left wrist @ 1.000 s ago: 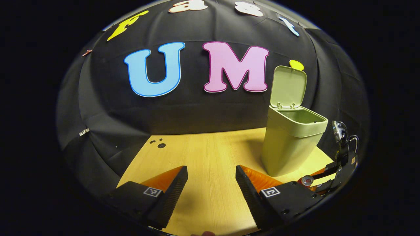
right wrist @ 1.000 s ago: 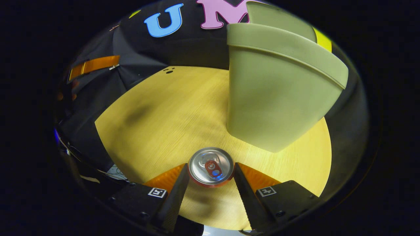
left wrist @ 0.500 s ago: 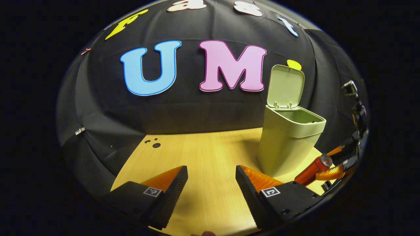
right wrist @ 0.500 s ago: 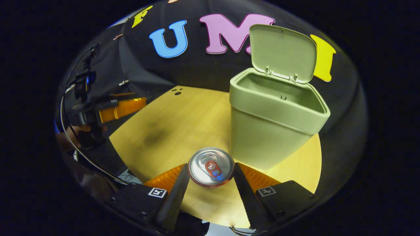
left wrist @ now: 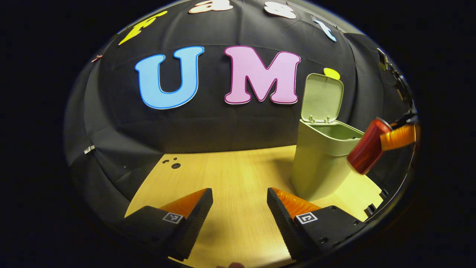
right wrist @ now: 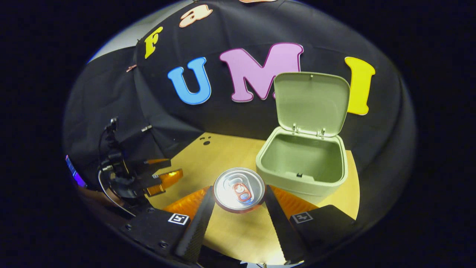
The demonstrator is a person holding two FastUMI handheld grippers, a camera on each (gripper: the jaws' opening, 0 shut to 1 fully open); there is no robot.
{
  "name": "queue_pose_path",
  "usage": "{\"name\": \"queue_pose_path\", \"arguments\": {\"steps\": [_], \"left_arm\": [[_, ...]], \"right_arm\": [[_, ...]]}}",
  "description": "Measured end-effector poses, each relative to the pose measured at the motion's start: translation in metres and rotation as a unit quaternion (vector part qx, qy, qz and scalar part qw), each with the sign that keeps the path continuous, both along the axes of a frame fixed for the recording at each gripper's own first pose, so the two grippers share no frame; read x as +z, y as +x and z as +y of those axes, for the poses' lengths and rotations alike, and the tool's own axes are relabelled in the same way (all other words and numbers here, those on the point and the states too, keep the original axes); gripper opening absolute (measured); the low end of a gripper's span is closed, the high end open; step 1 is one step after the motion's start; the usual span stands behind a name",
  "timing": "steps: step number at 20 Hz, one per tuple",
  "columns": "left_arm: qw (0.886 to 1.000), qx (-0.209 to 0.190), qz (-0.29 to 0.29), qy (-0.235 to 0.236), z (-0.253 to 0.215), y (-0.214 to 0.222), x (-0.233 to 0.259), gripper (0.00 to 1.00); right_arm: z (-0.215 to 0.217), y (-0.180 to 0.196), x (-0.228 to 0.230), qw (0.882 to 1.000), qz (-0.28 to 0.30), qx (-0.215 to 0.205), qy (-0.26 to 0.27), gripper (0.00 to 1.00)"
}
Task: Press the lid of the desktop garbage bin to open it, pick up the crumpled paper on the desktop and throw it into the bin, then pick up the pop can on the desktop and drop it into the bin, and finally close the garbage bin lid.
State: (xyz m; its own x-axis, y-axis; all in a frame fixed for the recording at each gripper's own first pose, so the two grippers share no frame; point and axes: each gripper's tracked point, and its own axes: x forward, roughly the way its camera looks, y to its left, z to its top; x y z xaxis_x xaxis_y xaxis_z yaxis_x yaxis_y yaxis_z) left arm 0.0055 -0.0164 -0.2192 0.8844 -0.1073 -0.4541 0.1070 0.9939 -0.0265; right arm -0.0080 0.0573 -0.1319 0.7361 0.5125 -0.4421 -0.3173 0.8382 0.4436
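Right gripper [right wrist: 238, 203] is clamping the pop can [right wrist: 239, 189] between both fingers and has risen since a second ago: then the can was low beside the bin wall, now it is sitting at lower centre of the right gripper view, looking down into the open garbage bin [right wrist: 302, 186]. In the left gripper view the can [left wrist: 368, 146] is hanging tilted at the right edge, just beside the bin rim [left wrist: 334, 147]. Bin is smooth matte green plastic, rounded-square mouth, lid [right wrist: 311, 102] hinged upright at the back. Can has a shiny metal top and red body. Left gripper [left wrist: 240, 203] is hovering with fingers apart over the wood-grain tabletop [left wrist: 230, 175], bare room ahead up to the cloth wall.
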Motion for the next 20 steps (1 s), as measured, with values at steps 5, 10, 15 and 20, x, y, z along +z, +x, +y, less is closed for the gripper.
{"name": "queue_pose_path", "arguments": {"steps": [5, 10, 15, 20], "left_arm": [[1.000, 0.005, 0.000, 0.000, 0.004, -0.003, -0.001, 0.94], [1.000, 0.010, 0.003, 0.000, 0.006, -0.006, -0.002, 0.94], [1.000, 0.013, 0.006, 0.004, 0.011, -0.011, -0.003, 0.94], [1.000, 0.021, 0.013, 0.007, 0.016, -0.013, -0.007, 0.94]], "right_arm": [[-0.024, 0.041, 0.025, 0.999, -0.044, -0.033, -0.003, 0.84], [-0.046, 0.077, 0.019, 0.996, -0.056, -0.064, -0.025, 0.84], [-0.057, 0.102, -0.013, 0.995, -0.036, -0.081, -0.056, 0.84], [-0.054, 0.126, -0.058, 0.994, 0.015, -0.080, -0.076, 0.84]]}}
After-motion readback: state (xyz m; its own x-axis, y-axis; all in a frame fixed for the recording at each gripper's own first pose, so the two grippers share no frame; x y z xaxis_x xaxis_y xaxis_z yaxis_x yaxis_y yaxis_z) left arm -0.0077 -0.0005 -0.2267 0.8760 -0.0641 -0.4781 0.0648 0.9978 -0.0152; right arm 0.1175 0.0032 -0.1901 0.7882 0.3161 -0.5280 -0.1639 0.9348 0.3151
